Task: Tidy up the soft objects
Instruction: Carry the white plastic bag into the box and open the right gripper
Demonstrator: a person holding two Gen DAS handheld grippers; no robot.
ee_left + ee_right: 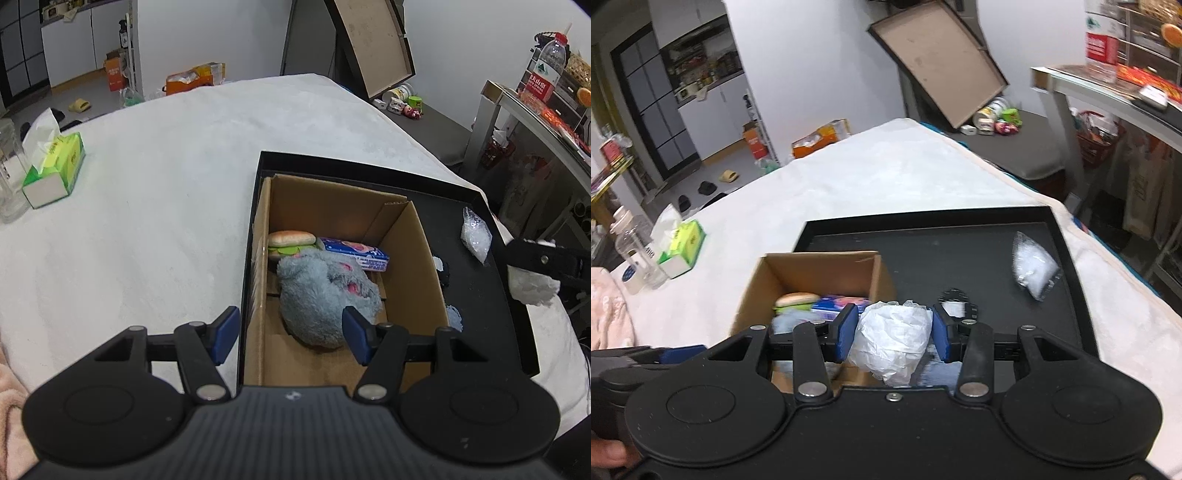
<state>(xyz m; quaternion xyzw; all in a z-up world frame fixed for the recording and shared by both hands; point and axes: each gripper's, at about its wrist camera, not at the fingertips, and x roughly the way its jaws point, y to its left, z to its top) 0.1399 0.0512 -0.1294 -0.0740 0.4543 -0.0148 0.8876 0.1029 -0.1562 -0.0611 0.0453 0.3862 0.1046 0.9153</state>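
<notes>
The step in hand looks like a carry: the right gripper (892, 334) is clamped on a crumpled white wad (892, 341), its blue pads pressed into both sides, and holds it above the black tray (1071, 325). The cardboard box (753, 291) lies just ahead and to its left, so the next move would call for swinging the wad left over the open top and then parting the jaws to let it drop. The left gripper (290, 334) holds nothing; its jaws stand wide apart, straddling the box's near-left wall above the near end of the box (421, 236). Just ahead of it, inside the box, lies a blue plush (325, 291); beyond that a toy burger (291, 242) and a blue packet (354, 254) sit against the far end. Ahead and right of the right gripper, a small black-and-white item (956, 304) lies on the tray, with a clear bag (1034, 269) farther off. A tissue box (55, 166) stands on the white surface (166, 184), far left of the left gripper.
</notes>
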